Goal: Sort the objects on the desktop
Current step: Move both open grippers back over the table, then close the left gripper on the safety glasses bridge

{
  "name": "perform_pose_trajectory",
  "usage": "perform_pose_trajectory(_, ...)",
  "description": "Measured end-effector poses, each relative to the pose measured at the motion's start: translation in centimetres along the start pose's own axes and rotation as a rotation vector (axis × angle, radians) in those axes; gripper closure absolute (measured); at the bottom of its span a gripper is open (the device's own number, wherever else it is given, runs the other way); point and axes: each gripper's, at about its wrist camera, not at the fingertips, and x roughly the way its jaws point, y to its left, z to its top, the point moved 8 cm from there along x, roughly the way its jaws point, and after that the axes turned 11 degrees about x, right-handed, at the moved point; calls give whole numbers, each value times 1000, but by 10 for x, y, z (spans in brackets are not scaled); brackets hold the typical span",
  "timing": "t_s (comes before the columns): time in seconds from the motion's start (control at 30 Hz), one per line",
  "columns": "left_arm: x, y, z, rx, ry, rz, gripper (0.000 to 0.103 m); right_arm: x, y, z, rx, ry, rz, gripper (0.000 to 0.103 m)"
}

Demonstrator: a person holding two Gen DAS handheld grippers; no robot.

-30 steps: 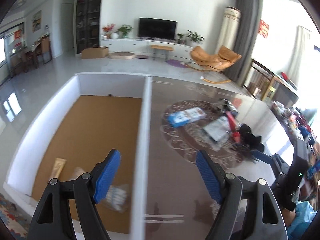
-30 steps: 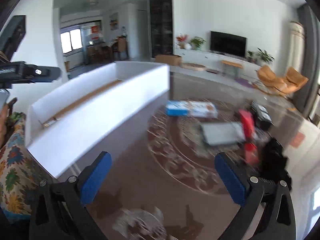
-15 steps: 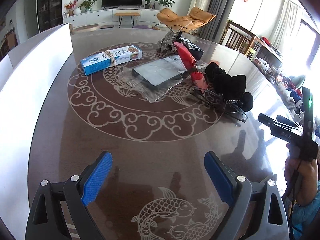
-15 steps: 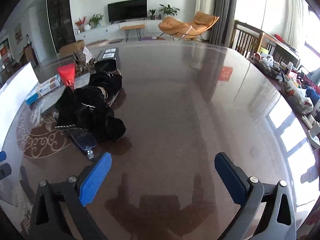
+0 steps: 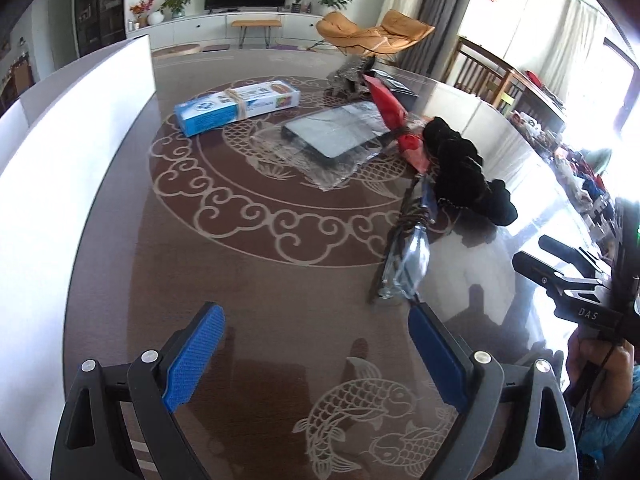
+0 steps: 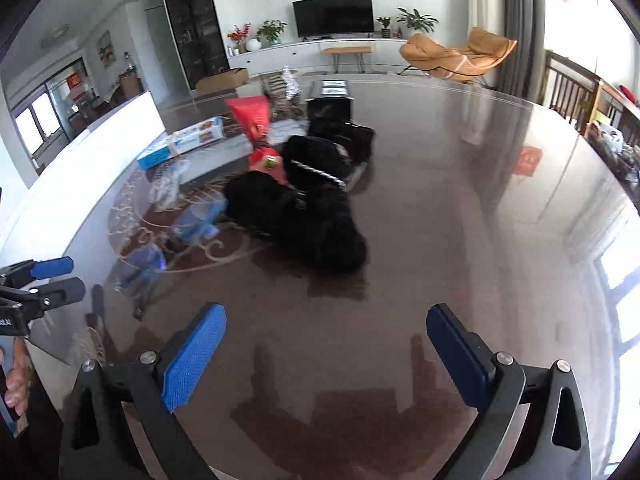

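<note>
On the dark table (image 5: 248, 280) lie a blue carton (image 5: 236, 107), a flat grey item in clear wrap (image 5: 336, 136), a red packet (image 5: 394, 112), a black fuzzy bundle (image 5: 460, 168) and a clear-bagged item (image 5: 408, 260). My left gripper (image 5: 316, 332) is open and empty, near the table's front edge, short of the clear-bagged item. My right gripper (image 6: 326, 332) is open and empty, in front of the black bundle (image 6: 308, 208). The red packet (image 6: 256, 124) and blue carton (image 6: 180, 142) lie beyond it.
A white open box stands along the table's left side (image 5: 60, 152), also in the right wrist view (image 6: 80, 168). A black box (image 6: 330, 100) and crinkled silver wrapping (image 5: 348, 76) lie at the far end. The other gripper shows at the right edge (image 5: 580, 288).
Both grippers swung from the white box to the objects on the table. The left drew closer to the clear-bagged item; the right view turned back left, centring the black bundle.
</note>
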Motion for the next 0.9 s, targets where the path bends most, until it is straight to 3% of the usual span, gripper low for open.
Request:
perform_pose_trajectory(0.13, 9, -32, 9, 141, -12, -6, 9, 0, -44, -16, -14, 34, -83, 2)
perform_pose_trajectory(0.27, 21, -51, 17, 233, -11, -5, 9, -2, -55, -19, 10, 17, -80, 2)
perform_pose_trajectory(0.6, 49, -46, 30, 228, 20, 26, 9, -1, -53, -21, -16, 23, -95, 0)
perform_pose_trajectory(0.73, 57, -52, 34, 243, 25, 42, 0, -1, -53, -22, -16, 23, -95, 0)
perform_pose_trajectory(0.9, 62, -55, 41, 237, 12, 45, 0, -1, -52, -22, -16, 23, -95, 0)
